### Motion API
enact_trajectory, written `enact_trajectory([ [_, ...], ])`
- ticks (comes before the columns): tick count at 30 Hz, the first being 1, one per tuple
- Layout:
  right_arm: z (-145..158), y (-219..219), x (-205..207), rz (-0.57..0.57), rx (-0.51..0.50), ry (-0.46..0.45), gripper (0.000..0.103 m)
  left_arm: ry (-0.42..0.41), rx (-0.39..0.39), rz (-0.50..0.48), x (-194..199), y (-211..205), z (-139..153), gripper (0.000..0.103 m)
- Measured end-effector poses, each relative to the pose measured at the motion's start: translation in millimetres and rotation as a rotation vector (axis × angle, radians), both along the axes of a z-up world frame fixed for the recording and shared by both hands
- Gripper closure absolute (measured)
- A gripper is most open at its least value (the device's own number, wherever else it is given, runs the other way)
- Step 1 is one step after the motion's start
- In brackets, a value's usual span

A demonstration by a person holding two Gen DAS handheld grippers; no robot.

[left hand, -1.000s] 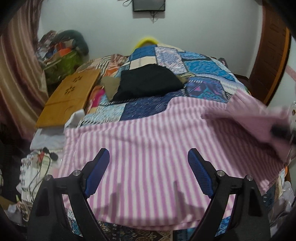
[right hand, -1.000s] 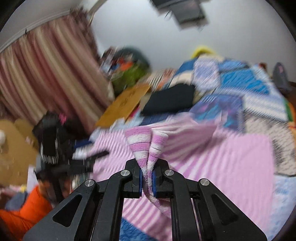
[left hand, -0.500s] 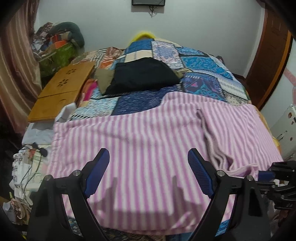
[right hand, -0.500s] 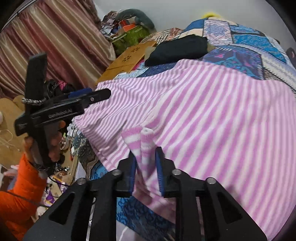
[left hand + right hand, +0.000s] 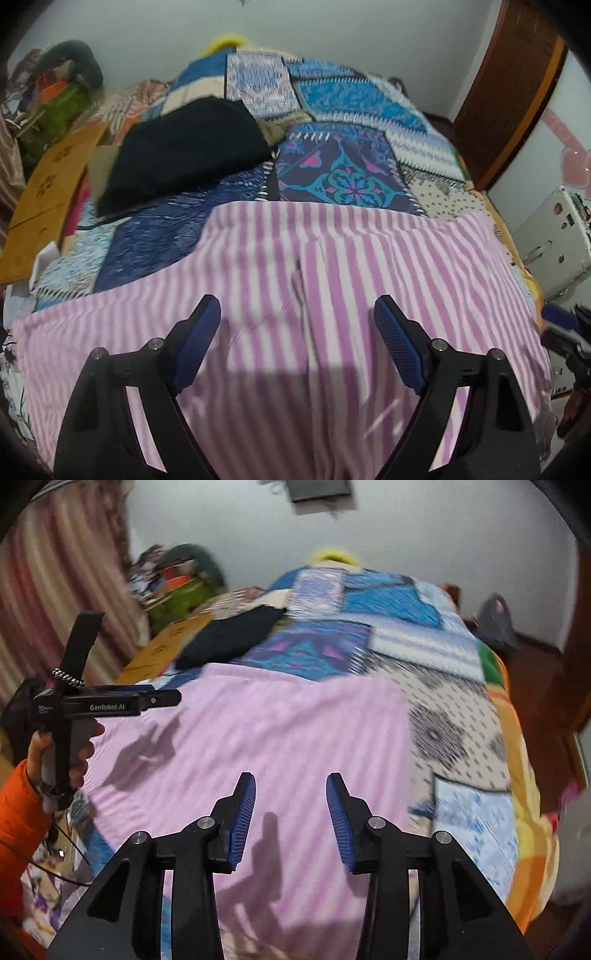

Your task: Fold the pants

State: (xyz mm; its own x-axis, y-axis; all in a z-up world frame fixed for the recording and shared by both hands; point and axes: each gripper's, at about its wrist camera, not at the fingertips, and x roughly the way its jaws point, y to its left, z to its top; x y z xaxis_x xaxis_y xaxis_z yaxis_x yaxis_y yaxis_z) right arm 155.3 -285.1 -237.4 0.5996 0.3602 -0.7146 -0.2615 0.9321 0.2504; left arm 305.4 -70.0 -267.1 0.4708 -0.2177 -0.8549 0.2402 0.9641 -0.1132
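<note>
1. On the bed [image 5: 343, 173] lie the pants [image 5: 332, 295], spread flat near its front edge.
2. They are soft, with pink and white stripes. A fold line runs down the middle, and one layer lies over the other on the right side.
3. Above the pants hangs the left gripper [image 5: 297, 317]. Its jaws are wide apart, with nothing in them.
4. The right gripper [image 5: 290, 794] hangs over the pants too. Its jaws have just been opening. They are partly apart now, and no cloth sits between them.
5. A hand [image 5: 62, 753] in an orange sleeve [image 5: 18, 812] holds the left gripper.
6. A quilt [image 5: 354, 96] of blue patches covers the bed. A black cloth [image 5: 184, 147] lies folded on it, behind the pants.
7. A wooden board [image 5: 48, 192] rests at the left side of the bed, with a heap of things [image 5: 55, 96] in the corner behind it.
8. A striped curtain [image 5: 59, 576] hangs on the left, and the wall [image 5: 424, 535] behind is white.
</note>
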Motion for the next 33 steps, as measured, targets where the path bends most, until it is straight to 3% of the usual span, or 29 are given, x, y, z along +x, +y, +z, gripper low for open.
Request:
enact_trajectory([
  [3,-13.4,-18.0,0.1,-0.039,0.018,0.042,0.066,0.056,-0.018,-0.004,21.1,-9.2,-15.7,0.023],
  [5,-22.6,-23.8,-4.9,-0.040,0.004,0.054,0.066,0.089,-0.040,-0.009,29.1,-13.0,-23.1,0.038],
  [7,-28.3,-28.7,-12.3,-0.030,0.003,0.060,0.066,0.087,-0.065,-0.003,30.6,-14.6,-23.6,0.045],
  [11,-36.2,-25.8,-17.1,-0.032,-0.009,0.037,0.060,0.069,-0.083,0.005,28.5,-15.4,-17.5,0.083],
  [13,-37.9,-27.0,-18.7,-0.029,-0.003,0.033,0.060,0.049,-0.070,0.005,24.8,-15.3,-12.6,0.090],
  [19,-40.4,-29.4,-19.6,-0.025,0.010,0.040,0.060,-0.056,0.064,0.006,16.4,-14.2,3.1,0.090],
  [23,-40.4,-26.4,-22.0,-0.025,-0.011,0.039,0.060,-0.001,0.127,-0.021,27.8,-17.7,-13.5,0.086],
  [25,-39.8,-26.1,-22.0,-0.027,-0.019,0.045,0.060,-0.013,0.137,0.001,28.1,-14.2,-11.5,0.080],
  [29,-33.2,-24.8,-24.2,-0.026,-0.050,0.057,0.060,-0.055,0.166,0.075,21.7,0.7,6.6,0.080],
  [33,-17.7,-18.0,-26.0,-0.003,-0.039,0.029,0.060,-0.076,0.123,0.038,-6.5,7.8,28.0,0.077],
])
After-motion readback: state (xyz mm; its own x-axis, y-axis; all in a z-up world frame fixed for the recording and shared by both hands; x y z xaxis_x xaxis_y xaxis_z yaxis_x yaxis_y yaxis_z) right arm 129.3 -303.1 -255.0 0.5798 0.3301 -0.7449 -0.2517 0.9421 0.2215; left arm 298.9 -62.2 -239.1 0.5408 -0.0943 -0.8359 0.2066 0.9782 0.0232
